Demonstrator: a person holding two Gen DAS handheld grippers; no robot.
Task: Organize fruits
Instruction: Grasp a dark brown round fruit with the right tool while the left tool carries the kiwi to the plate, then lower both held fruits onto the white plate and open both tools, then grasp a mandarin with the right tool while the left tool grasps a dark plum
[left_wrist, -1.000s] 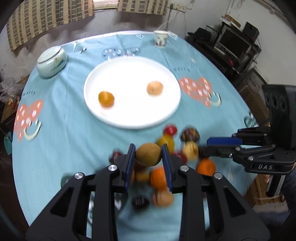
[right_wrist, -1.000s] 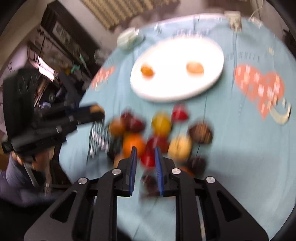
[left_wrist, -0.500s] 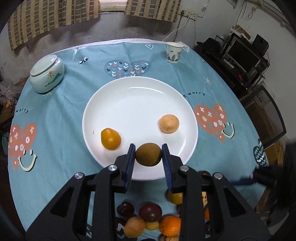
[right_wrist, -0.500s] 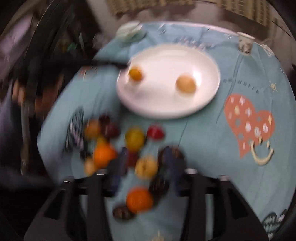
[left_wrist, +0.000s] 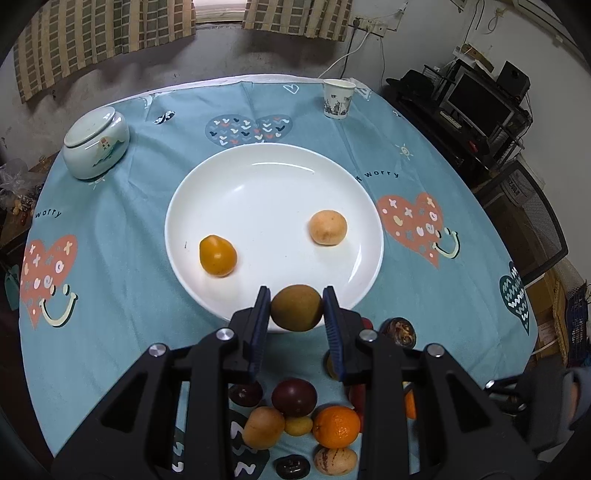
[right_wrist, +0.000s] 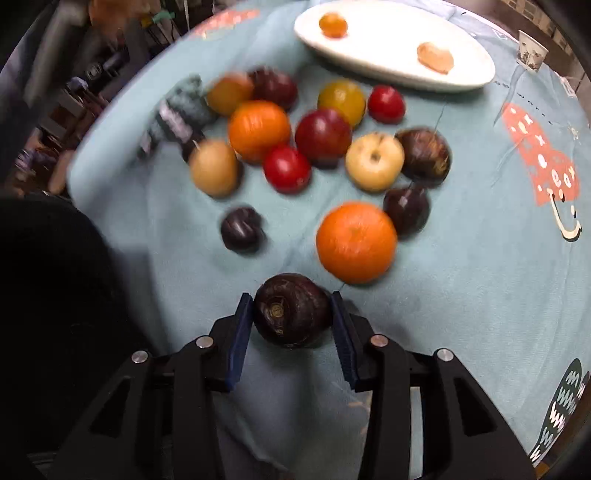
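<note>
My left gripper (left_wrist: 296, 290) is shut on a brown-green kiwi (left_wrist: 296, 310) and hangs over the near rim of the white plate (left_wrist: 266, 166). On the plate lie a yellow-orange fruit (left_wrist: 217, 255) and a pale orange fruit (left_wrist: 328, 227). Behind the gripper lies the fruit pile (left_wrist: 336, 426). In the right wrist view my right gripper (right_wrist: 291, 297) points steeply down at the cloth. Its jaws are closing on a dark purple round fruit (right_wrist: 291, 310), with the pads against both of its sides. An orange (right_wrist: 356, 242) lies just beyond it.
Several red, yellow, orange and dark fruits (right_wrist: 323, 134) crowd the cloth between the right gripper and the plate (right_wrist: 391, 59). A lidded ceramic jar (left_wrist: 96, 146) stands at the back left and a paper cup (left_wrist: 338, 98) at the back right. Shelves and a chair flank the table's right edge.
The left gripper carried the kiwi from above the fruit pile to the plate's near rim. The right gripper swung down over the pile's near side, opened, and closed round the dark fruit.
</note>
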